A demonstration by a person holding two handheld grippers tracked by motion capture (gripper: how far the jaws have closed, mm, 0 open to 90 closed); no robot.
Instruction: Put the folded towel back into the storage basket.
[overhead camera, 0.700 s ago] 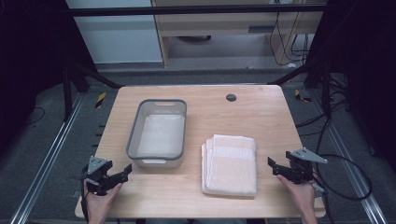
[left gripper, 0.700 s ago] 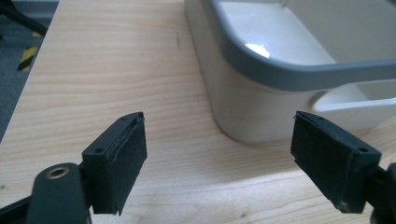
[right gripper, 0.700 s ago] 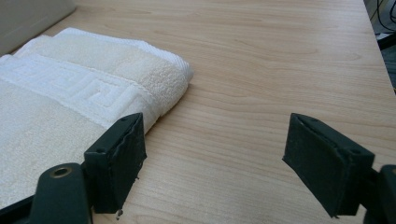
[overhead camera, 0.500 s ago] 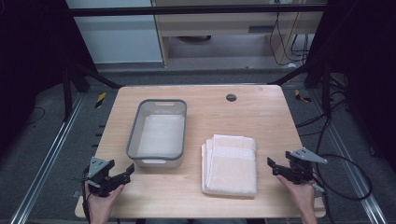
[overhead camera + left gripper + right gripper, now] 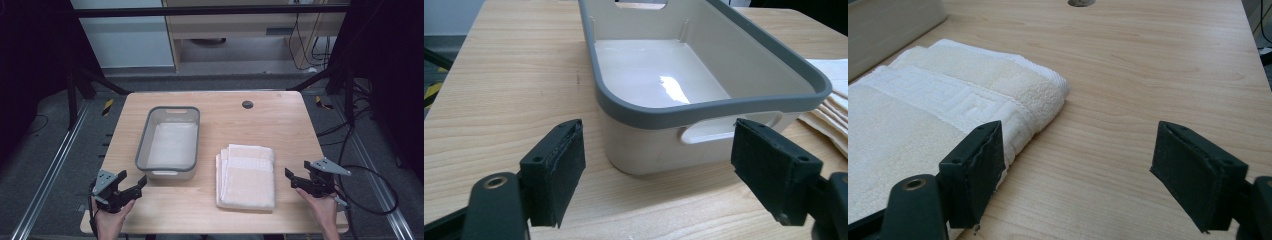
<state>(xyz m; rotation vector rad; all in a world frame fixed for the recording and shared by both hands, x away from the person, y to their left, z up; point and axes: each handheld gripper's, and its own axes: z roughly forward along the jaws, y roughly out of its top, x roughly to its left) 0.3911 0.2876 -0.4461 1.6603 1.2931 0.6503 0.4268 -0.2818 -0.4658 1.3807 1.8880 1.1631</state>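
Both grippers are hovering released near the tabletop's [image 5: 280,125] near edge — the left gripper [image 5: 131,186] facing the grey-rimmed tub [image 5: 170,145], the right gripper [image 5: 295,179] just right of the folded towels [image 5: 247,175].

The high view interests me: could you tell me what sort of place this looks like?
Probably a lab or a recording workstation, not a home. The wooden table stands inside a dark metal frame, cables hang behind it, and floor rails run alongside.

Beyond the tongs, a wooden cabinet [image 5: 235,30] and pale wall panel [image 5: 125,42] stand over grey floor [image 5: 45,130] with cables [image 5: 360,175].
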